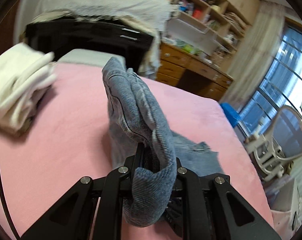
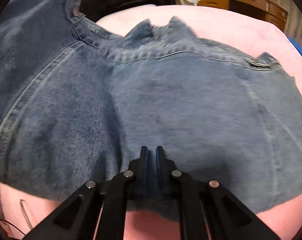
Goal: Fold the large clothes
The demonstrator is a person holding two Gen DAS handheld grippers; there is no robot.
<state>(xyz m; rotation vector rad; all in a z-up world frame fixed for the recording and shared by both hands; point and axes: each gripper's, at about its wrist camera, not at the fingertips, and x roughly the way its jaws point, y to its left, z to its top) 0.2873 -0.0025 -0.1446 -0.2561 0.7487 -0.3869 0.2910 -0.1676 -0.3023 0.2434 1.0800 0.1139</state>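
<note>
Blue denim jeans [image 2: 171,104] lie spread on a bed with a pink sheet [image 1: 60,120]. My left gripper [image 1: 145,150] is shut on a bunched part of the jeans [image 1: 134,108] and holds it up above the sheet; the cloth drapes over its right finger. My right gripper [image 2: 151,150] hovers low over the middle of the jeans, its jaws nearly together with a narrow gap and nothing between them. The waistband with belt loops [image 2: 171,26] lies at the far side in the right wrist view.
A stack of folded white clothes [image 1: 18,88] sits on the bed at the left. Beyond the bed stand a black cabinet [image 1: 90,38], a wooden desk with shelves [image 1: 201,40], a window [image 1: 281,80] and a white chair [image 1: 287,136] at the right.
</note>
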